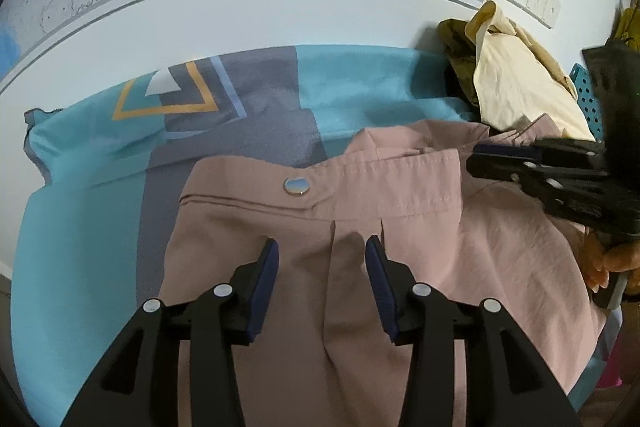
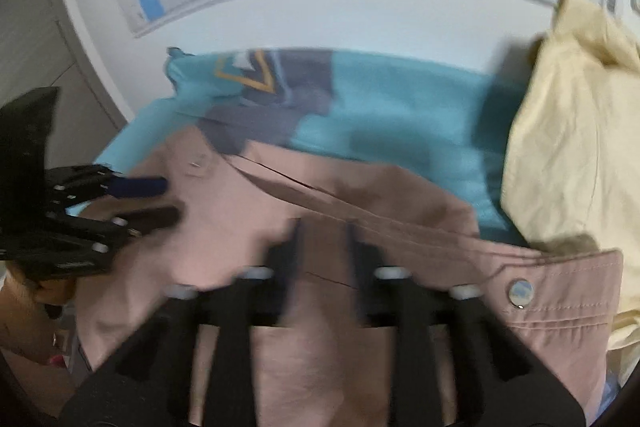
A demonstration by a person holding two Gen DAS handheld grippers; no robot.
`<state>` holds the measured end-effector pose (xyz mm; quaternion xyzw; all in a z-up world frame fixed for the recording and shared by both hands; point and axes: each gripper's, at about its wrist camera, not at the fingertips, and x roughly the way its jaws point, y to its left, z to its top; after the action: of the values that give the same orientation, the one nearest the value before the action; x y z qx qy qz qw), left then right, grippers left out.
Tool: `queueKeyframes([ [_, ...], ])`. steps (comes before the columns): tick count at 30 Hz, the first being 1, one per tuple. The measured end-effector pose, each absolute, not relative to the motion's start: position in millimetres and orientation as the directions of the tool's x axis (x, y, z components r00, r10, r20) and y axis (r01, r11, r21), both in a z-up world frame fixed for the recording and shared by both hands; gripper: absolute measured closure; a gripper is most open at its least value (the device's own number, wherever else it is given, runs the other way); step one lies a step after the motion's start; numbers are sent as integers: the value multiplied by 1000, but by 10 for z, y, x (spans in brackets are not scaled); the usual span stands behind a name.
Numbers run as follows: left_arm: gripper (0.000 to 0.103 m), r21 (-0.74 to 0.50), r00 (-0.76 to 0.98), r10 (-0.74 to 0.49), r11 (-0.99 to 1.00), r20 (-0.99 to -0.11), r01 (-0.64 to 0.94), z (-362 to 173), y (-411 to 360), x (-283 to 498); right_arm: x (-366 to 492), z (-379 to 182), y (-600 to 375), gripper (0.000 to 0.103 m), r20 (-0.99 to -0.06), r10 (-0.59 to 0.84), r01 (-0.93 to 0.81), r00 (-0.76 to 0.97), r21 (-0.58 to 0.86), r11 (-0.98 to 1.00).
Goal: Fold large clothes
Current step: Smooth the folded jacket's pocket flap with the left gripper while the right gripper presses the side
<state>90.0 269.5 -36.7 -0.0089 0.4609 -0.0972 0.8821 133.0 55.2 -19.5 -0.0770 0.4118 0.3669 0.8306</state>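
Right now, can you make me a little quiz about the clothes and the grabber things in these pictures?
1. True or false: the left gripper is squeezing the pink garment.
2. Which colour is the crumpled cloth lying beside the pink garment? A) cream B) red C) black
3. Fill in: the round shiny thing on the pink garment's band is a ____.

Key
1. False: its jaws stand apart above the fabric, with nothing pinched.
2. A
3. Button. The right gripper is open too, above the same garment on the blue bedsheet.
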Motion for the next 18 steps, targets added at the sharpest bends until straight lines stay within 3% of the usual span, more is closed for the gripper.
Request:
queueKeyframes([
  [1, 60, -104, 556, -179, 981, -812, 164, -372, 2689, 901, 1306, -167, 604, 37, -737, 547, -684, 397, 160, 712],
  [2, 59, -102, 555, -176, 981, -813, 162, -378, 2682, 907, 1290, -156, 686, 33, -742, 546, -697, 390, 150, 701],
  [4, 56, -111, 551, -186, 980, -813, 167, -378, 2673, 911, 1297, -186, 855, 37, -759, 533, -712, 373, 135, 689],
  [6, 55, -106, 552, -186, 979, -813, 174, -377, 2652, 909, 1323, -254, 978, 45, -782, 517, -731, 349, 118, 673],
  [7, 55, -105, 550, -186, 979, -814, 176, -382, 2645, 907, 1344, -308, 1033, 66, -797, 494, -730, 348, 100, 676],
  [8, 55, -106, 547, -188, 978, -816, 178, -387, 2639, 904, 1359, -339, 1061, 79, -805, 490, -735, 336, 101, 670],
  [9, 55, -108, 546, -190, 978, -816, 180, -387, 2635, 900, 1367, -354, 1077, 85, -807, 483, -738, 339, 90, 669],
  [10, 55, -110, 546, -193, 977, -816, 181, -385, 2639, 892, 1365, -347, 1059, 96, -802, 482, -735, 353, 81, 673],
  [18, 48, -103, 575, -188, 979, -796, 178, -307, 2695, 803, 1454, -147, 1030, 97, -761, 478, -699, 439, 45, 713],
])
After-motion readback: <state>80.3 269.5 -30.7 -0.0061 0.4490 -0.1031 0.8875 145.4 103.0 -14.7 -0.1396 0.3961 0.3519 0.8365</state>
